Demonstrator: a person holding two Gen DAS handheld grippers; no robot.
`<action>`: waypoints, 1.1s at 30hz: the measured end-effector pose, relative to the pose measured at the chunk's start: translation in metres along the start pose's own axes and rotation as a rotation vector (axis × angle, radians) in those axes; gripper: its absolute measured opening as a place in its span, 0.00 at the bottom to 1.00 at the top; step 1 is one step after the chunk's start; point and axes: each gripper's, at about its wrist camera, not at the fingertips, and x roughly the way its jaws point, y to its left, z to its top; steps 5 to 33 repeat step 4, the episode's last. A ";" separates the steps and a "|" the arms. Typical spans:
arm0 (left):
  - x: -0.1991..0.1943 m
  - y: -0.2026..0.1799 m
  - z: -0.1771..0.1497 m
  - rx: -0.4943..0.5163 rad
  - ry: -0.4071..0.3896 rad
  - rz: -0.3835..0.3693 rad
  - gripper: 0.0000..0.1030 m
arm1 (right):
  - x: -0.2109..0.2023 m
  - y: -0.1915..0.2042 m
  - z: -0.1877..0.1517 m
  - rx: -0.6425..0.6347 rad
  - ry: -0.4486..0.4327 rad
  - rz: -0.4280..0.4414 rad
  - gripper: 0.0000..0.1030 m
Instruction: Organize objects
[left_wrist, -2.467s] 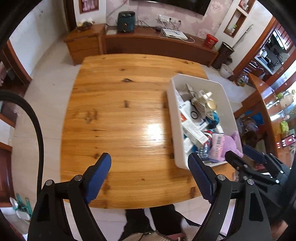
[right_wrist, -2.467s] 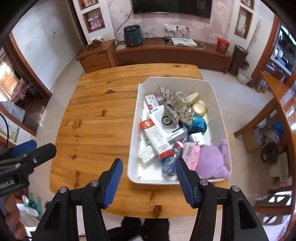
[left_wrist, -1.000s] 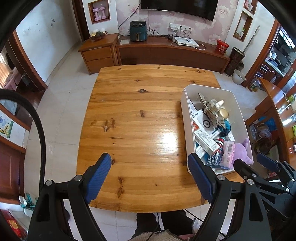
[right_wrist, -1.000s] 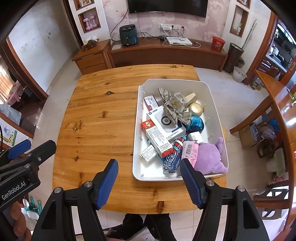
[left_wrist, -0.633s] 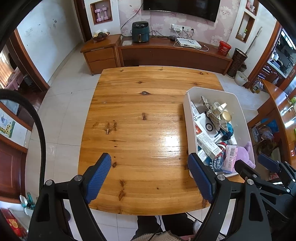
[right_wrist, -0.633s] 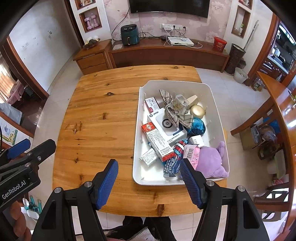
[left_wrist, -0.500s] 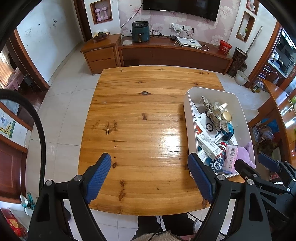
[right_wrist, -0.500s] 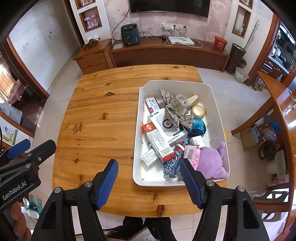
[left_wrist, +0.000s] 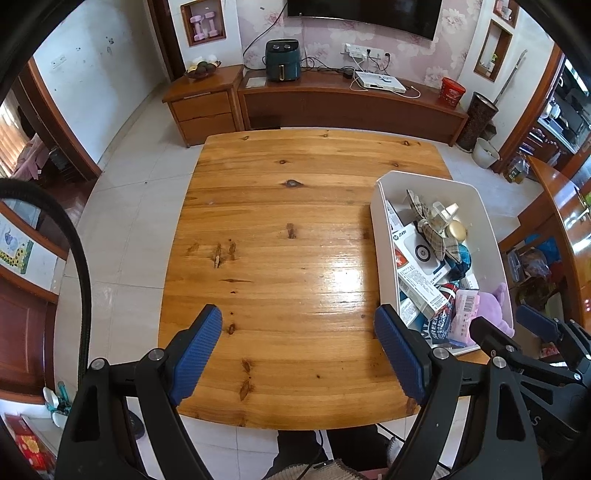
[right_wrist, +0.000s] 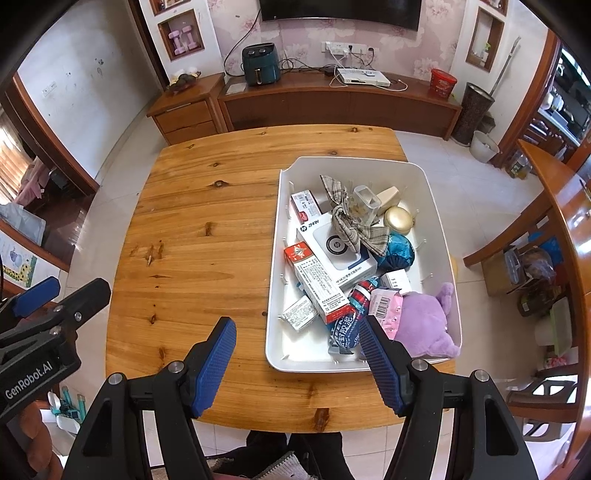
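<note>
- White bin (right_wrist: 439, 236) on the bench (right_wrist: 207, 229) held boxes, a plaid cloth (right_wrist: 351, 225), a purple plush toy (right_wrist: 424, 321).
- Left tongs (left_wrist: 297, 350) and right tongs (right_wrist: 297, 362) hung apart, empty.

I see the bin (right_wrist: 439, 236) on the counter's (right_wrist: 207, 236) right side, boxes (right_wrist: 321, 284) inside it left of the plush toy (right_wrist: 424, 325).

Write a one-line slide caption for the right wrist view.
Open right gripper hovering above the near end of a white bin crammed with boxes and a purple plush toy on a wooden table.
</note>
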 end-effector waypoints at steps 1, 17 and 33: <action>0.000 0.000 0.000 0.000 0.000 0.000 0.84 | 0.000 0.000 0.000 0.001 0.000 -0.001 0.68; 0.000 0.000 0.000 -0.002 -0.002 0.010 0.84 | 0.001 0.000 0.000 0.004 0.004 0.002 0.68; 0.000 0.000 0.000 -0.002 -0.002 0.010 0.84 | 0.001 0.000 0.000 0.004 0.004 0.002 0.68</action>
